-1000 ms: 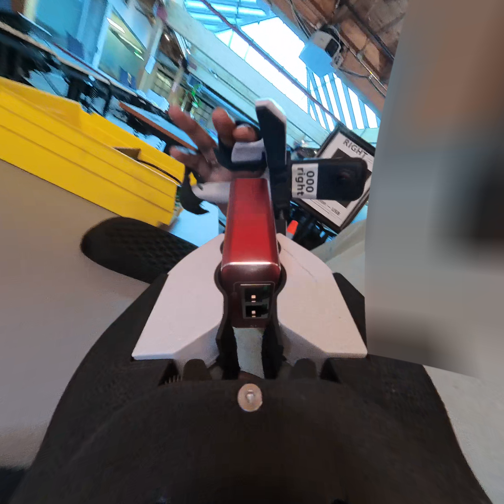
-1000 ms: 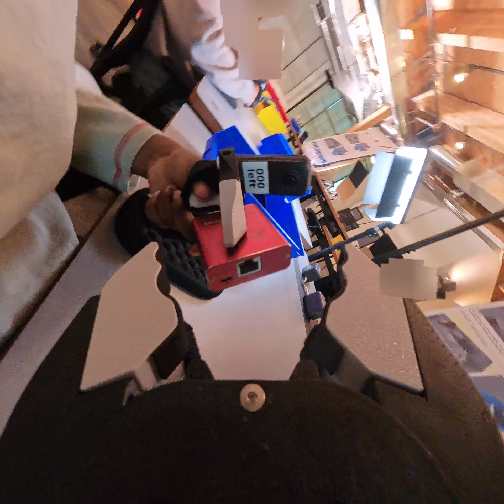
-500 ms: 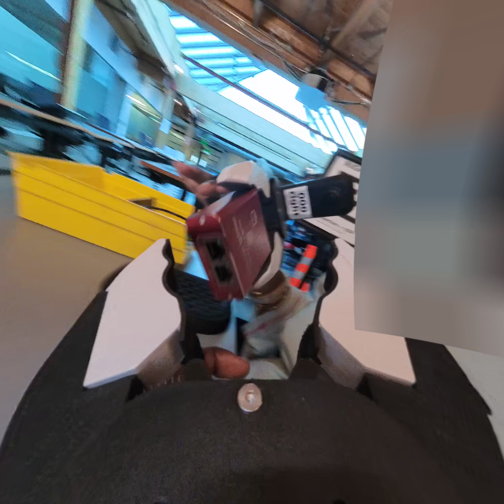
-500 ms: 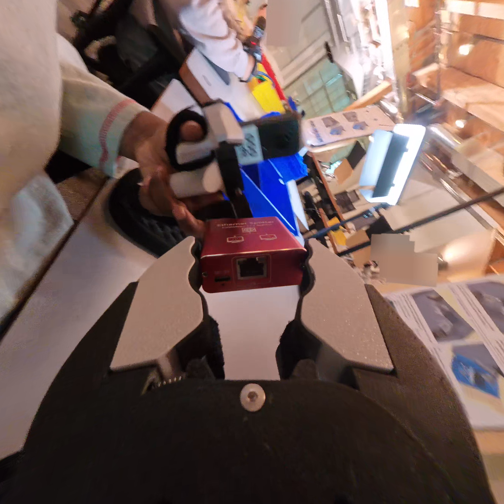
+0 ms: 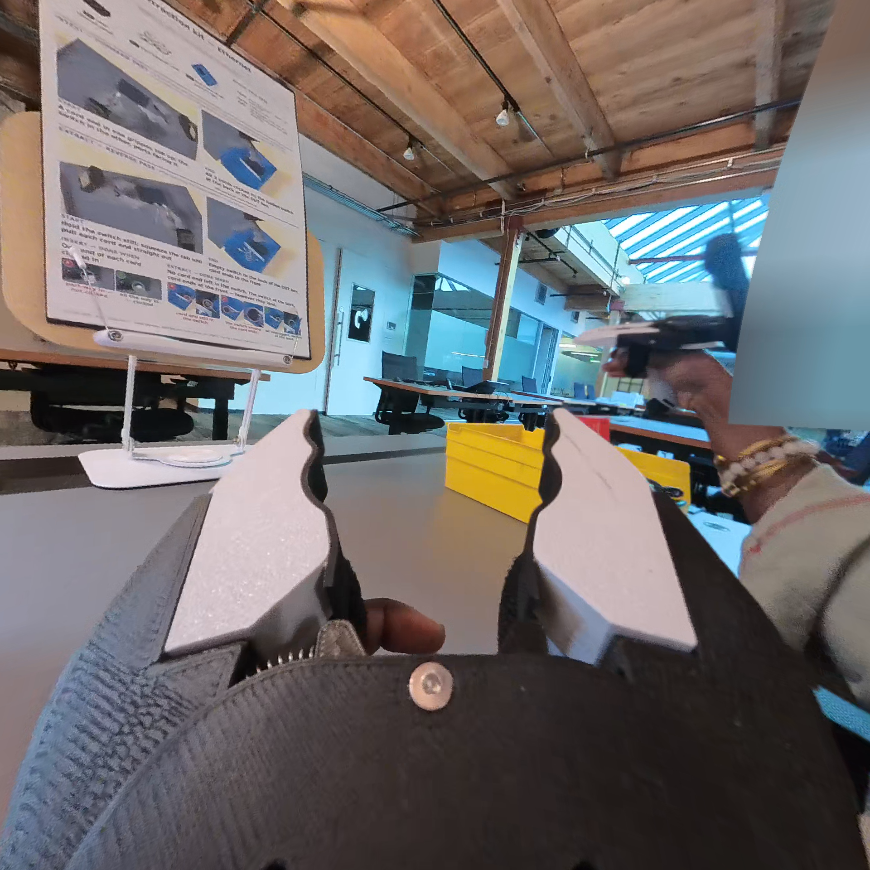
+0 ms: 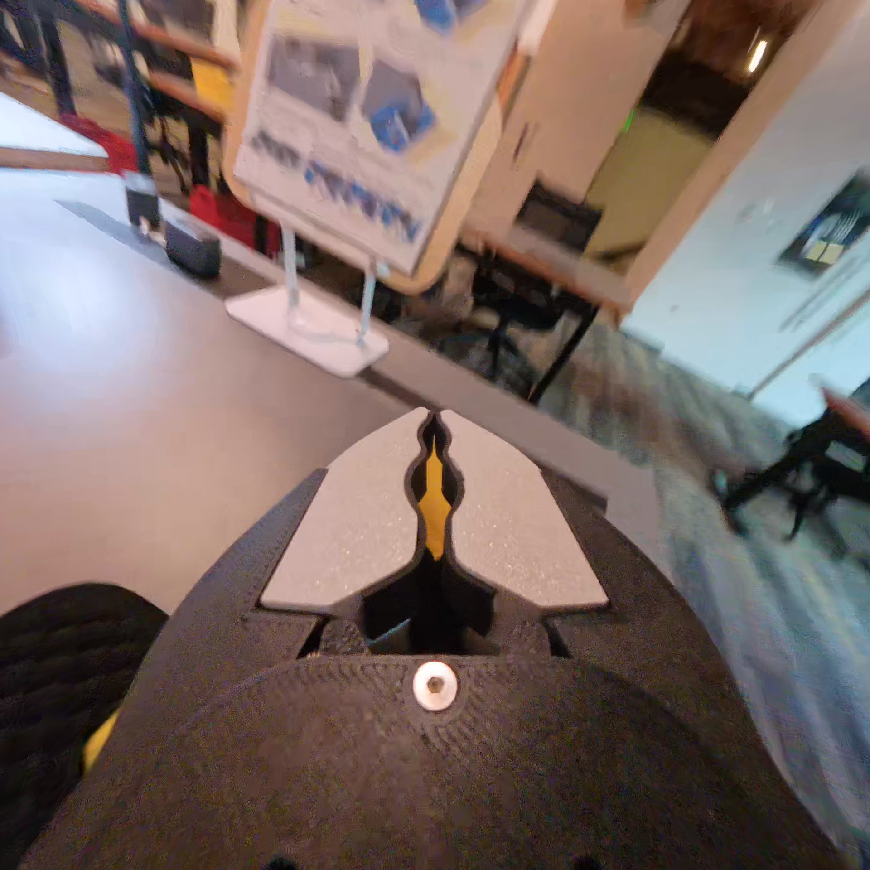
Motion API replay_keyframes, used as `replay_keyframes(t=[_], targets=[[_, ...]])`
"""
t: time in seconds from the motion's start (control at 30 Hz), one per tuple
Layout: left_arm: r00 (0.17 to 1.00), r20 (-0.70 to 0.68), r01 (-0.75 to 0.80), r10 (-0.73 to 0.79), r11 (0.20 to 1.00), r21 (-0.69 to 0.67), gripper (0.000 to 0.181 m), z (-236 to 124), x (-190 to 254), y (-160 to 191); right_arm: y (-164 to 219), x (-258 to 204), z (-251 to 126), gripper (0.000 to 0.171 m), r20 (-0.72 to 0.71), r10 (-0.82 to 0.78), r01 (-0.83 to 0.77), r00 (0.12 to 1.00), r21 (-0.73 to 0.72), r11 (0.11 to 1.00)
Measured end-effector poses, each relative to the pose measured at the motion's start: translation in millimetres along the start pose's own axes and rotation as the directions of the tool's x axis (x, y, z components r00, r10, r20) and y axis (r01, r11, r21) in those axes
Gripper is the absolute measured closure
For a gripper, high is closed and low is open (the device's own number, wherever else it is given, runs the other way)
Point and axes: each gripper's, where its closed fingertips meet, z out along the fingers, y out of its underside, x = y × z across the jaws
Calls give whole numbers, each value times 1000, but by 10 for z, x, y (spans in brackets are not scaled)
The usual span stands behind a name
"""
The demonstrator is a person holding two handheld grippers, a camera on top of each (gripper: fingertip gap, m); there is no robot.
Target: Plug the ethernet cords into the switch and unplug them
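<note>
My left gripper is open and empty above the grey table. My right gripper is shut, its fingertips touching, and a strip of yellow shows below through the gap between the fingers. In the left wrist view the right gripper is blurred at the upper right in a person's hand. The red switch and the ethernet cords show in neither view.
A yellow bin stands on the table ahead right of the left gripper. An instruction sheet on a white stand stands at the back and also shows in the right wrist view. A small black box sits at the table's far edge. Tip to tip, the grippers are about 35 cm apart.
A second ago my left gripper held the red switch. Then it opened and the switch sat between the right fingers. Now the switch is out of view and the right fingers are shut.
</note>
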Motion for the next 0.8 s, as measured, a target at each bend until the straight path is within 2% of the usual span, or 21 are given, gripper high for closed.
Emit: replay_keyframes(t=[0.07,0.13,0.17,0.23,0.27,0.37,0.43,0.53,0.57,0.63,0.73,0.8], targets=[[1000,-20,-7,6,1000,-12,92,7,39,24,351,187,227,171,13,51,-49,999,-123,991],[999,-38,-15,14,1000,-22,92,13,81,42,625,63,327,171,139,187,-152,972,-234,960],[999,-41,-25,24,999,-28,92,18,93,51,703,53,315,171,133,210,-170,969,-262,950],[998,-50,-40,38,998,-42,92,31,116,80,736,72,204,171,88,193,-168,977,-234,958],[997,-58,-46,43,998,-50,92,38,133,95,730,80,122,164,70,191,-172,979,-216,961],[996,-69,-62,58,997,-56,93,46,158,107,744,189,-180,122,-20,146,-146,989,-232,962],[996,-70,-62,58,997,-56,93,46,160,107,706,327,-374,104,-95,125,-143,988,-209,967],[996,-67,-59,55,997,-53,94,46,153,101,411,375,-621,110,-6,316,-316,949,37,948],[996,-66,-60,56,997,-56,94,50,152,104,401,370,-723,114,8,346,-346,938,45,937],[996,-59,-68,64,996,-61,95,62,149,112,379,157,-910,124,52,259,-260,964,1,966],[994,-72,-91,86,994,-66,96,69,183,128,282,-296,-1058,123,138,-3,1,990,17,1000],[993,-77,-98,93,993,-64,96,65,196,127,488,-356,-1018,121,177,-19,41,984,-121,992]])
